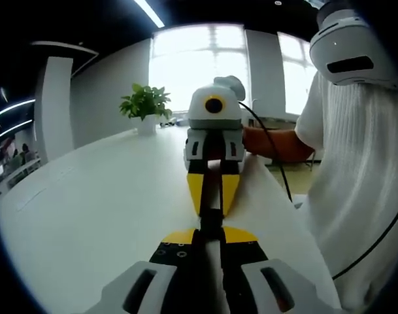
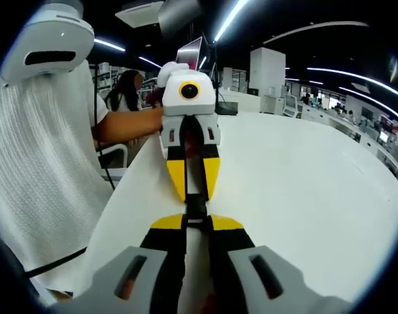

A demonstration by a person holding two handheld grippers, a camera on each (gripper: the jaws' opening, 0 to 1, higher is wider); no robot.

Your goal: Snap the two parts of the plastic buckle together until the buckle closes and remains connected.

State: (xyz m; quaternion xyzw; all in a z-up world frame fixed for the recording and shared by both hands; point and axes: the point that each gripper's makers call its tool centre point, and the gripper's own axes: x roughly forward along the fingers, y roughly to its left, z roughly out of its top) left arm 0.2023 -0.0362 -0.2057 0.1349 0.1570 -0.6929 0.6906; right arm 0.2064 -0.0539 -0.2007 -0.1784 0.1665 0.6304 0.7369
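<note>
1. We see our left gripper [image 1: 210, 230] clamped on the black buckle [image 1: 212, 219] at lower centre of the left gripper view.
2. Our right gripper [image 2: 197, 221] clamps it too, over the white table [image 2: 303, 176].

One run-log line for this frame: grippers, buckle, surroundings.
left gripper: shut on buckle | right gripper: shut on buckle | buckle: black, held between facing grippers above white table, latch state unclear | potted plant behind
</note>
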